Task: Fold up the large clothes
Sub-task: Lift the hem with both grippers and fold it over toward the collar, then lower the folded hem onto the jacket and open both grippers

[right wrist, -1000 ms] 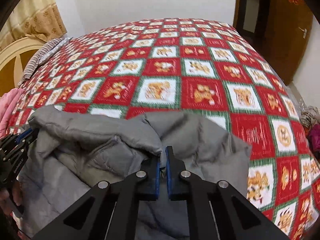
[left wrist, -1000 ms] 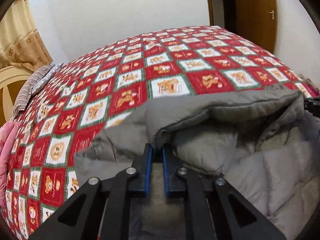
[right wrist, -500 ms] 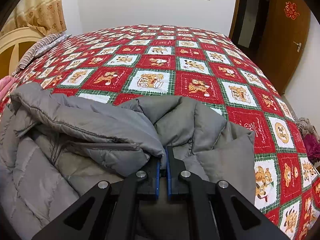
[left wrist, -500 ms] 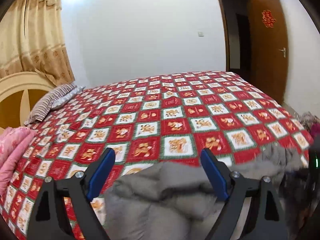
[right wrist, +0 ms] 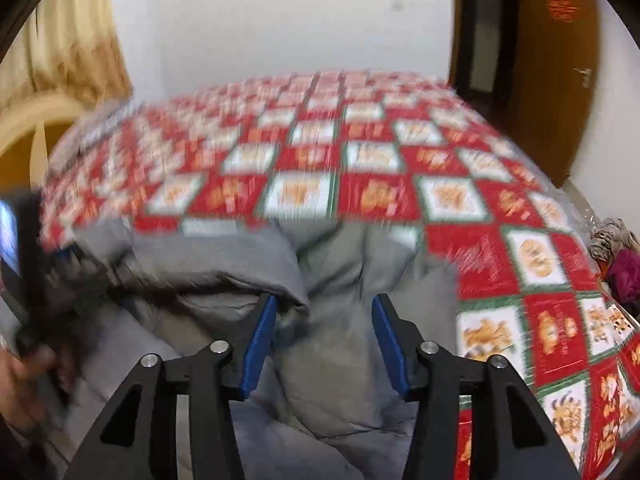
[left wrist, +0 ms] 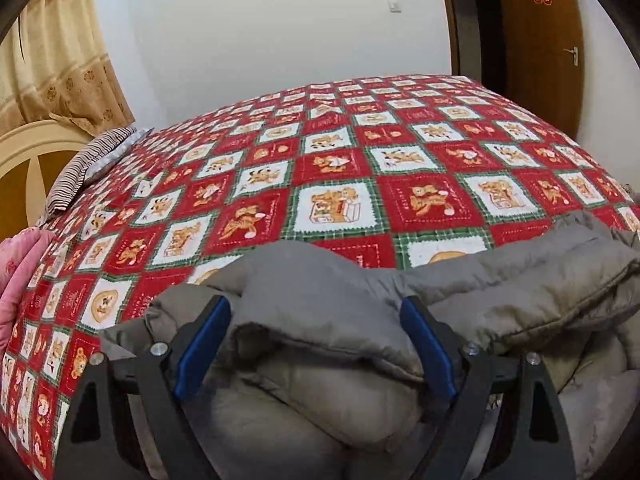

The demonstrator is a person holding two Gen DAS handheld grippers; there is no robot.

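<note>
A grey padded jacket [left wrist: 328, 320] lies bunched at the near edge of a bed with a red, white and green patterned quilt [left wrist: 360, 168]. My left gripper [left wrist: 316, 312] is open, its blue pads either side of a thick fold of the jacket, not pinching it. In the right wrist view, which is motion-blurred, the jacket [right wrist: 340, 280] lies below my right gripper [right wrist: 324, 308], which is open over a fold. The left gripper [right wrist: 52, 280] shows there at the left edge.
A striped pillow [left wrist: 92, 160] and a cream headboard [left wrist: 36, 148] are at the left. Pink fabric [left wrist: 16, 272] lies at the near left. A wooden door [left wrist: 540, 40] stands at the far right. Other clothes [right wrist: 616, 264] lie beside the bed's right side.
Both grippers were shut on the jacket one second ago. The left opened first and lifted, then came back down over a fold. The right has just opened and is moving.
</note>
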